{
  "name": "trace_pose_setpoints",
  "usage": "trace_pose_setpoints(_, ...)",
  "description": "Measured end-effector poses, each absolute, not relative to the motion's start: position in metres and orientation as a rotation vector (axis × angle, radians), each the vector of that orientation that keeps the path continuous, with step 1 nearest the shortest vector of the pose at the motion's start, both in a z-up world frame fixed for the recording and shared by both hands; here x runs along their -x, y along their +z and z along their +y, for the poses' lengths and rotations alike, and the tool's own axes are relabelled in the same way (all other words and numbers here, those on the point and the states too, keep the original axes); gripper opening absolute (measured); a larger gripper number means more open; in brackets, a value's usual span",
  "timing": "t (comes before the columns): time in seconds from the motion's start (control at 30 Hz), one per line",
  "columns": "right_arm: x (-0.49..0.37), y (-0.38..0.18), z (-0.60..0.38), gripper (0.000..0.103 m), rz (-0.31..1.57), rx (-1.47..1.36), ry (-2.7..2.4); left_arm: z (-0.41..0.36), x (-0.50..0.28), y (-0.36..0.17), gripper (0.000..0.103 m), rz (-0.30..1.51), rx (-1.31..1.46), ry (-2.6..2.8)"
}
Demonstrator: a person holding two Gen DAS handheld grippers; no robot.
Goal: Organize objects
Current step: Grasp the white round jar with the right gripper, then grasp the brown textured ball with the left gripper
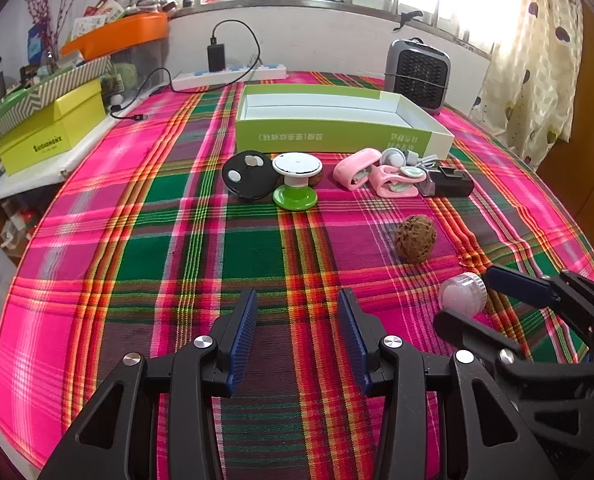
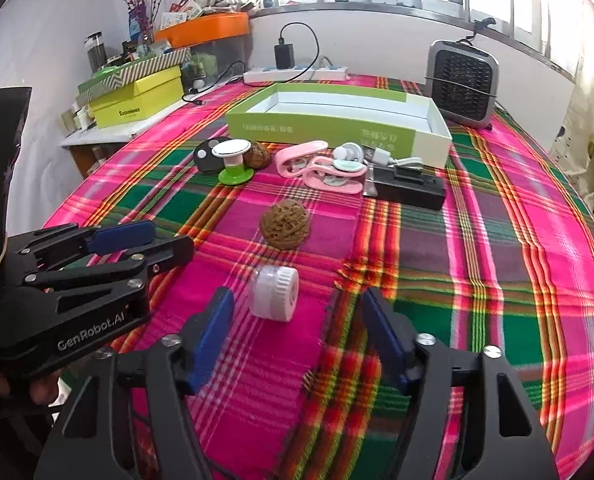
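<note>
right gripper (image 2: 297, 320) stands spread around the small white jar (image 2: 274, 293) lying on the cloth (image 2: 477, 240), pads not touching, lined up to pinch it for the green box (image 2: 337, 120); left gripper (image 1: 297, 332) spread, empty

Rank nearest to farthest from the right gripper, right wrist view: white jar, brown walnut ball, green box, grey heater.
From the right gripper:
1. White jar: lying on its side just ahead of the open fingers, not gripped.
2. Brown walnut ball: mid-cloth, beyond the jar.
3. Green box: open, behind the row of small items.
4. Grey heater: far right, behind the box corner.
</note>
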State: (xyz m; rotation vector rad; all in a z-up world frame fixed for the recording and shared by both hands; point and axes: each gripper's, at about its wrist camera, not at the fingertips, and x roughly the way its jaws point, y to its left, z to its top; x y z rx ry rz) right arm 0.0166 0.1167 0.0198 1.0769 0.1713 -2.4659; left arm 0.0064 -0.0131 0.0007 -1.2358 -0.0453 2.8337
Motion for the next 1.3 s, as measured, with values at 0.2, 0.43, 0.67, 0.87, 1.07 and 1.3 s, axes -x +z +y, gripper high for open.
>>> trace_pose_setpoints(0.2, -0.013, 0.019, 0.116, 0.043, 0.177, -1.073, -2.470, -0.013, -0.005, 0.002, 0.040, -0.042, 1.239, 2.831)
trace_pose_setpoints(0.43, -0.010, 0.020, 0.119, 0.025, 0.154, -1.067, -2.465, -0.012, 0.002, 0.004, 0.040, -0.056, 1.252, 2.802)
trace_pose_setpoints(0.67, -0.006, 0.020, 0.125, 0.020, 0.132, -1.067, -2.474, -0.007, 0.008, 0.009, 0.040, -0.061, 1.228, 2.769)
trace_pose_setpoints(0.87, 0.000, 0.021, 0.137, 0.020, 0.108, -1.075, -2.499, 0.004, 0.016, 0.015, 0.040, -0.052, 1.191, 2.709)
trace_pose_setpoints(1.07, 0.004, 0.024, 0.148, 0.020, 0.093, -1.081, -2.523, 0.017, 0.022, 0.019, 0.040, -0.046, 1.173, 2.635)
trace_pose_setpoints(1.3, 0.010, 0.025, 0.156, 0.020, 0.077, -1.085, -2.529, 0.034, 0.032, 0.017, 0.040, 0.005, 1.183, 2.581)
